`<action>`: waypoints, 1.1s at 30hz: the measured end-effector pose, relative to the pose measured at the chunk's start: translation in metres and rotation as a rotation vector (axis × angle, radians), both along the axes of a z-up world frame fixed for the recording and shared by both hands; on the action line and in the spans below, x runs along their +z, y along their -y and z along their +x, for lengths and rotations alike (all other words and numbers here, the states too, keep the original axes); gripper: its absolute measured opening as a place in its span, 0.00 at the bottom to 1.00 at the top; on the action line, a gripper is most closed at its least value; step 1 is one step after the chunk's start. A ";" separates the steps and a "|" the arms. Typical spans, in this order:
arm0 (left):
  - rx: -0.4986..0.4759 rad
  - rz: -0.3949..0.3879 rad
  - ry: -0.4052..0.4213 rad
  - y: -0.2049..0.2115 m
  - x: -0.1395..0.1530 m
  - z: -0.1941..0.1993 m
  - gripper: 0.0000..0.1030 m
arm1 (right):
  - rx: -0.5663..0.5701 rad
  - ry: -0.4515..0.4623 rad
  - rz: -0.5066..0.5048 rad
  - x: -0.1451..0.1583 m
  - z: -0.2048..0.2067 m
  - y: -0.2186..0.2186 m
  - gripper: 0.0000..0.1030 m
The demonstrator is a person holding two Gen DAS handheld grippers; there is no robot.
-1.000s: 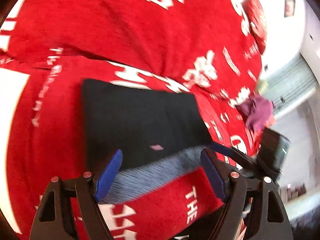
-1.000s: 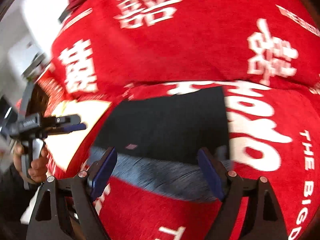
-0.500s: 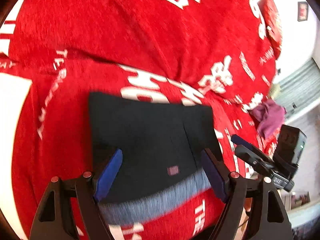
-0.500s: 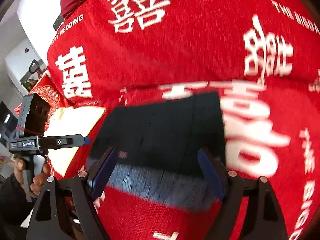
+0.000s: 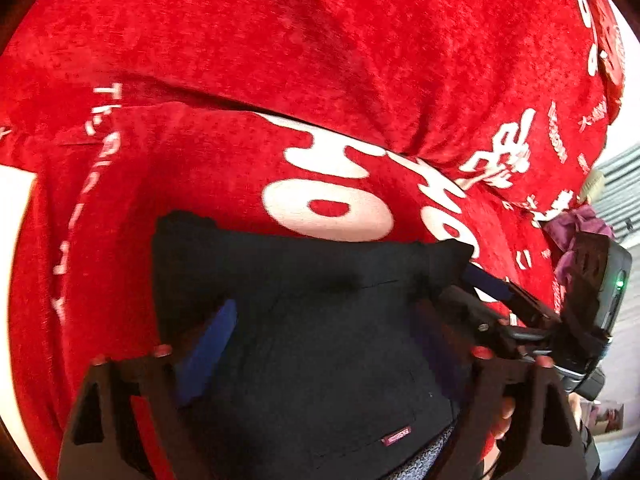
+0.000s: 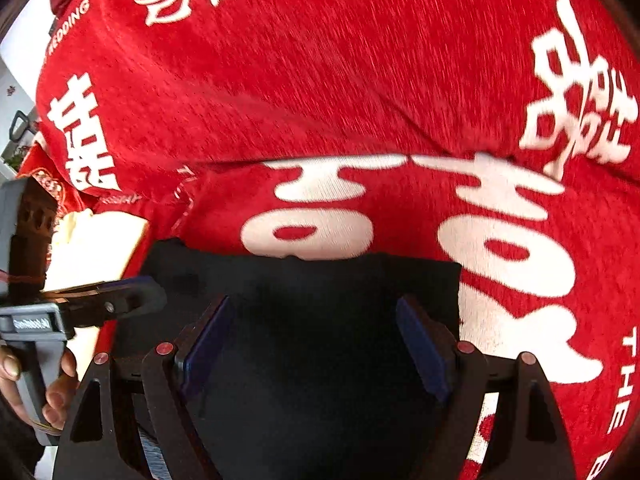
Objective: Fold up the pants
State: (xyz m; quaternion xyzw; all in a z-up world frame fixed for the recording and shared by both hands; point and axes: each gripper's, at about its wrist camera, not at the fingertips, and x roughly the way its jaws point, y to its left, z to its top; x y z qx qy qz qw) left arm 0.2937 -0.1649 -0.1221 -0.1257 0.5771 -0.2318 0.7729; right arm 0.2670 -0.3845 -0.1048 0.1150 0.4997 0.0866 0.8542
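Observation:
Black folded pants [image 5: 320,280] with a grey waistband [image 5: 424,460] and a small red label [image 5: 396,436] lie flat on the red bedspread. My left gripper [image 5: 320,344] hovers low over them. Its jaws are opening, with the cloth beneath the blue pads [image 5: 208,344] and nothing pinched. In the right wrist view the same pants [image 6: 340,280] fill the lower middle, and my right gripper [image 6: 312,344] stands open above them, empty. Each gripper shows in the other's view: the right one [image 5: 492,288] at the pants' right corner, the left one [image 6: 120,300] at their left corner.
A red bedspread [image 5: 320,80] with large white characters covers the bed under and beyond the pants. A purple cloth [image 5: 580,228] lies at its far right edge. A white patch [image 6: 96,248] shows left of the pants. A person's hand [image 6: 60,380] grips the left tool's handle.
Both grippers have come forward and down over the pants. The waistband has slid to the bottom of both views. The left jaws stand wider than before.

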 end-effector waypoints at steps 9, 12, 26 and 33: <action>-0.054 0.123 0.159 0.008 0.041 -0.046 0.93 | 0.030 0.054 -0.113 0.019 -0.025 -0.015 0.88; -0.058 0.134 0.206 0.000 0.051 -0.078 0.93 | 0.032 0.129 -0.173 0.037 -0.067 -0.023 0.88; -0.069 0.337 0.241 0.010 0.035 -0.125 0.94 | 0.023 0.101 -0.177 0.020 -0.130 -0.039 0.92; 0.011 0.379 0.245 -0.004 0.043 -0.137 0.94 | -0.087 0.074 -0.256 0.031 -0.144 -0.036 0.97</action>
